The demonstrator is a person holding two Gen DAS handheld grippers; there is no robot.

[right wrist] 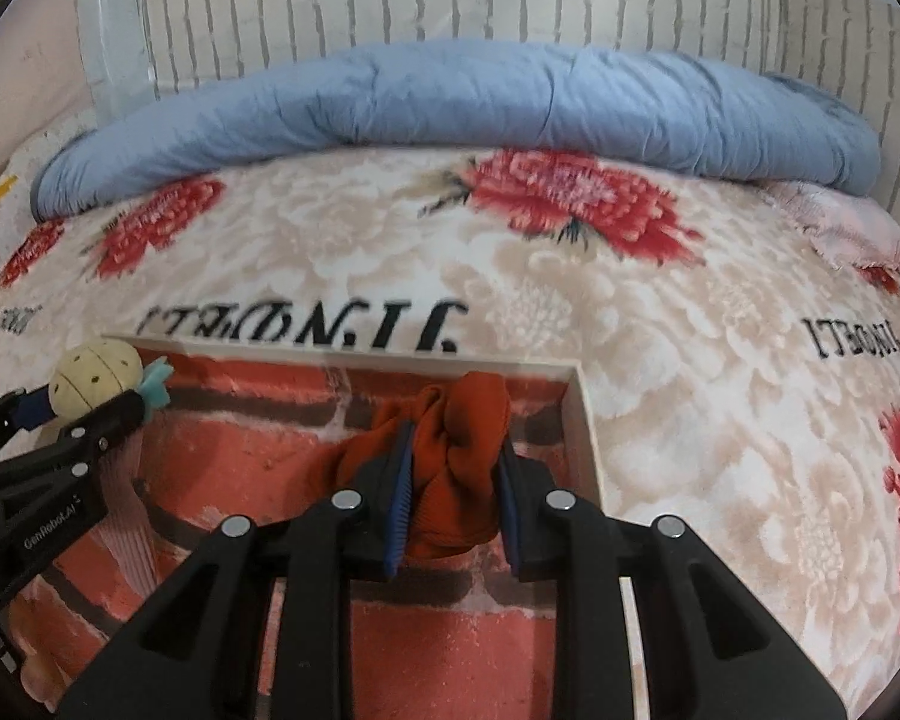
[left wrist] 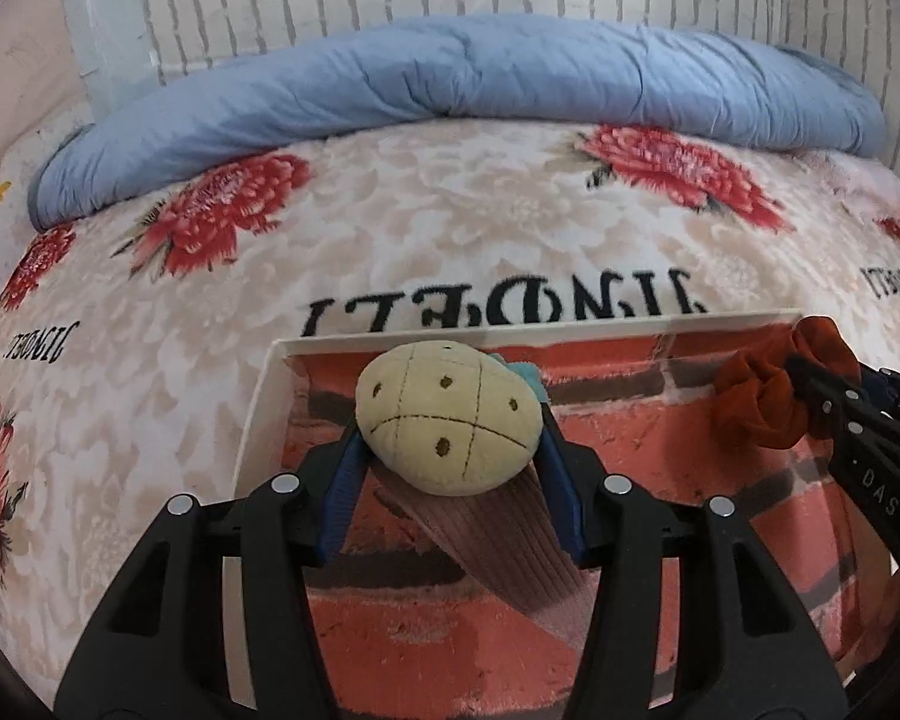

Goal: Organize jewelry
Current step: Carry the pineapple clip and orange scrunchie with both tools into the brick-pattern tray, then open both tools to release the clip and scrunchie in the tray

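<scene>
Left wrist view: left gripper [left wrist: 450, 420] pinching a plush pineapple [left wrist: 447, 417] between blue pads [left wrist: 345, 480], teal leaf tuft poking out behind, a ribbed mauve band trailing down from it toward the camera. Hanging over the near-left part of the shallow box [left wrist: 270, 414] with the brick-print lining, clear of its white rim. At the right edge, an orange scrunchie [left wrist: 756, 405] held in the other tool.

Right wrist view: right gripper [right wrist: 456, 480] clamped narrow on the orange scrunchie, cloth bunched above and below the pads, poised over the far-right corner of the box, just inside the rim. Plush pineapple off to the left in the left gripper. Floral blanket [right wrist: 660, 360] all round the box, blue duvet [right wrist: 450, 102] beyond.

Risks, as a guess: soft bedding under the box, so a hard set-down could tip it; ribbed band dragging across the lining or snagging; scrunchie springing off the rim onto the blanket if let go too near the corner.
</scene>
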